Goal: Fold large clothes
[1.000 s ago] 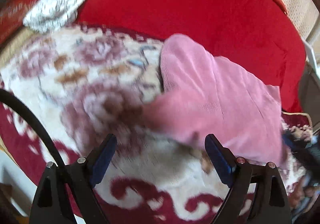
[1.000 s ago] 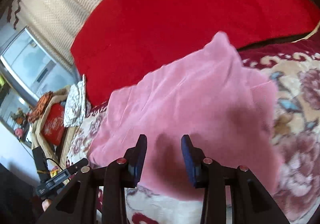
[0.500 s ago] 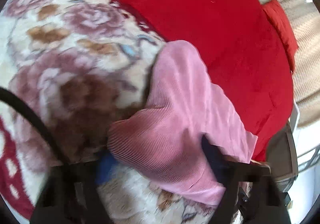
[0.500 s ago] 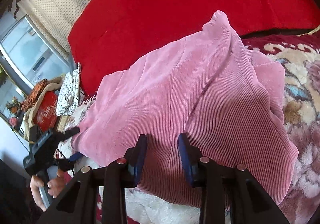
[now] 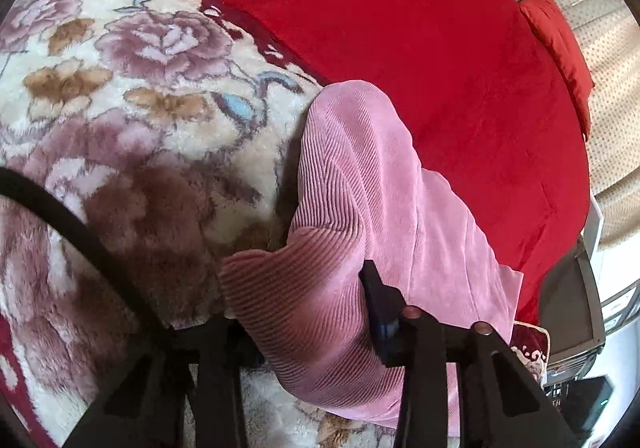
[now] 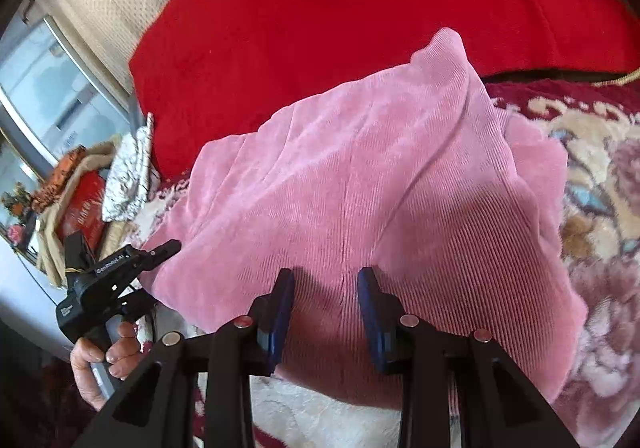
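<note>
A pink ribbed garment (image 5: 360,208) lies folded on a floral plush blanket (image 5: 120,108), its far end against a red cushion (image 5: 400,28). My left gripper (image 5: 304,312) is open, with the garment's near corner bunched between its fingers; the left finger is hidden under the cloth. In the right wrist view the pink garment (image 6: 380,176) fills the middle. My right gripper (image 6: 324,288) is open, its blue pads resting on the cloth's near edge without pinching it. The left gripper (image 6: 160,252) shows at the garment's left corner, held by a hand.
A red cushion (image 6: 360,8) backs the blanket. A patterned white cloth (image 6: 128,176) and a red box (image 6: 80,208) sit at the left by a window. A smaller red pillow (image 5: 560,48) leans on a beige dotted curtain (image 5: 600,128).
My left gripper has moved forward onto the garment's corner, which now lies between its fingers. My right gripper has come closer to the garment's near edge.
</note>
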`<action>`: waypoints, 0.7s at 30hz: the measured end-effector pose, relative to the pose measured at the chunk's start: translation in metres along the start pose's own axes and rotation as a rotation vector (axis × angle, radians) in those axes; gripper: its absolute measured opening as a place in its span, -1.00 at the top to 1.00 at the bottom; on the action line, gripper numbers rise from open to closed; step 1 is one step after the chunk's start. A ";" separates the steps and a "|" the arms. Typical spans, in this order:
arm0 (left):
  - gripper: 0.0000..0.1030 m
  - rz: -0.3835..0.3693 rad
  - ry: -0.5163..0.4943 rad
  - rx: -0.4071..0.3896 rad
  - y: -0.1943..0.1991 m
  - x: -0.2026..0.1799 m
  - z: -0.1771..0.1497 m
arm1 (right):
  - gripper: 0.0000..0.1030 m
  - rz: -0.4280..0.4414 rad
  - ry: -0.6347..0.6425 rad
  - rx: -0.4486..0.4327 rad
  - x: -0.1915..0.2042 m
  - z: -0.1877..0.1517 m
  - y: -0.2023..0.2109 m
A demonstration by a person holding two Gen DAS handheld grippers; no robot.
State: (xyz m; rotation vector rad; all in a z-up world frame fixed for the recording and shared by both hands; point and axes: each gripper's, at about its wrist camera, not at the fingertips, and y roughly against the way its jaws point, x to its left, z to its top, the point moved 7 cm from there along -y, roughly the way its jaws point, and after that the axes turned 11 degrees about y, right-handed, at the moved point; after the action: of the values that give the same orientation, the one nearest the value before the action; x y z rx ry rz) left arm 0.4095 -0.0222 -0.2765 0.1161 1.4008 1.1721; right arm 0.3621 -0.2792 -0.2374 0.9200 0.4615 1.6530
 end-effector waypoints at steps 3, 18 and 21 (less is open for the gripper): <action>0.18 0.002 0.005 -0.007 -0.001 0.000 -0.002 | 0.23 0.046 0.027 -0.037 0.020 0.020 0.009; 0.35 -0.011 -0.019 -0.011 -0.004 -0.004 0.002 | 0.48 0.011 0.043 0.086 0.033 0.035 -0.072; 0.31 -0.023 -0.017 -0.026 -0.001 -0.009 0.005 | 0.44 0.066 -0.009 0.062 0.032 0.041 -0.058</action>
State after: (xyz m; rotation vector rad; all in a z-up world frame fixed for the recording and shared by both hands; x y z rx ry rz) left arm 0.4160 -0.0260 -0.2702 0.0911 1.3678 1.1679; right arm 0.4283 -0.2389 -0.2425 0.9978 0.4832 1.7019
